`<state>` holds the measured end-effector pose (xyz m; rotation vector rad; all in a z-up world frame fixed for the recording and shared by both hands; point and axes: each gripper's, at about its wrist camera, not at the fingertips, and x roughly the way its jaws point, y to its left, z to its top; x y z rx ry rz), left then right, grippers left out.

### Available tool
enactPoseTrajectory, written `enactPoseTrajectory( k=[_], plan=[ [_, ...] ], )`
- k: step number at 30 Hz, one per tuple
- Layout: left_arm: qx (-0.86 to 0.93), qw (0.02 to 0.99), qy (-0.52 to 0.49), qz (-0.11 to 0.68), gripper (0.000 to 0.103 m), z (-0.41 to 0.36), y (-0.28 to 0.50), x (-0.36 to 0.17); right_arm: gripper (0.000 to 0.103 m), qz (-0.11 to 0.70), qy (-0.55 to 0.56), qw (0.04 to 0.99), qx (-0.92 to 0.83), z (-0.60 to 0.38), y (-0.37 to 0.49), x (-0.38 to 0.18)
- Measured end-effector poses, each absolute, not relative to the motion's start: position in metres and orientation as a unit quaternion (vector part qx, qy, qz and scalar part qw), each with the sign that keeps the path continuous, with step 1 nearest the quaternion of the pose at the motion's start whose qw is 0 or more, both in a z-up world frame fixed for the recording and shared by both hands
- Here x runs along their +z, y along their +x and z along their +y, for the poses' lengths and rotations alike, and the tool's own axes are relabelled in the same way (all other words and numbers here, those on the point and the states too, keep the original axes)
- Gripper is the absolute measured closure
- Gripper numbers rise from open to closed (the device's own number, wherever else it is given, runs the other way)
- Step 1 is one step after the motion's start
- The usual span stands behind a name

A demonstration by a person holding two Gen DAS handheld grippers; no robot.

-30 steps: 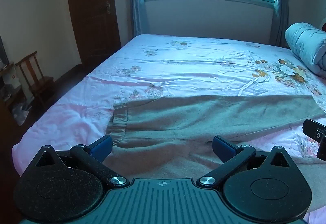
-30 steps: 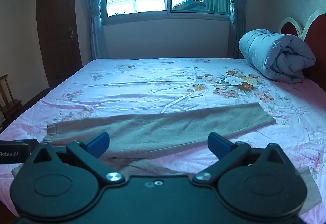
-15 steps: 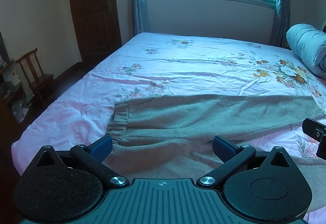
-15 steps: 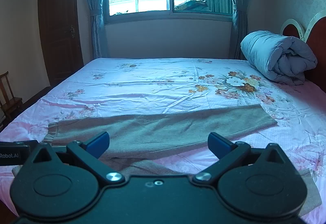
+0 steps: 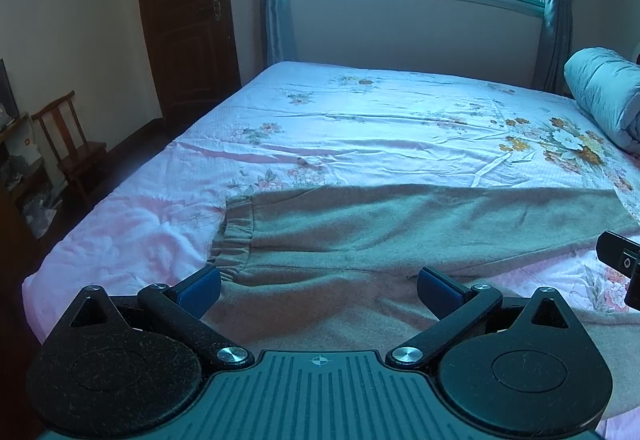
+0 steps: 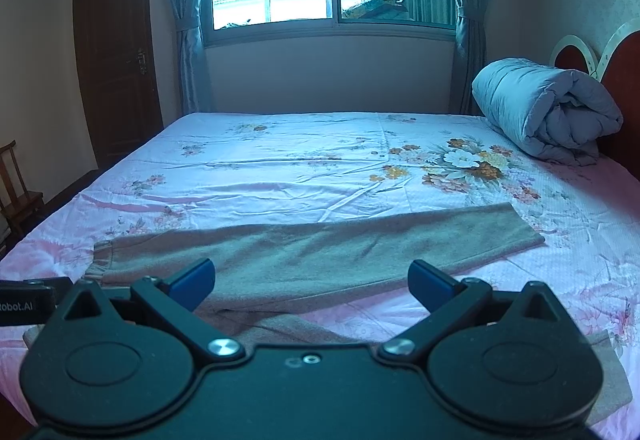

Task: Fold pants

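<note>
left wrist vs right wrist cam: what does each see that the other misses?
Left wrist only: the elastic waistband close up at the pants' left end, and clutter beside the wooden chair by the wall.

Right wrist only: the hem of the far leg, the red headboard, and the whole rolled duvet, which the left view cuts off at its edge.

Both: the tan pants spread flat on the floral bedsheet, the window, curtains and brown door. The left gripper and the right gripper are open and empty above the pants.

Floral bed point(image 6: 304, 168): pants point(image 6: 320, 252), rolled duvet point(image 6: 544, 108)
</note>
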<state>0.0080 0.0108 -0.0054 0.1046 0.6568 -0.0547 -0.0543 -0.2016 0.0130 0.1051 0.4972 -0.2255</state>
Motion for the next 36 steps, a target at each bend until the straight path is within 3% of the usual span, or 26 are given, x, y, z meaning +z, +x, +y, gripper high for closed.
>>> enactPoseTrajectory(
  k=[36],
  plan=[
    [-0.023,0.943,0.050,0.327,0.000,0.0124,0.0106,-0.0109,0.006,0.251,0.055,0.960,-0.111,-0.2013,-0.0501,0.0061]
  ],
)
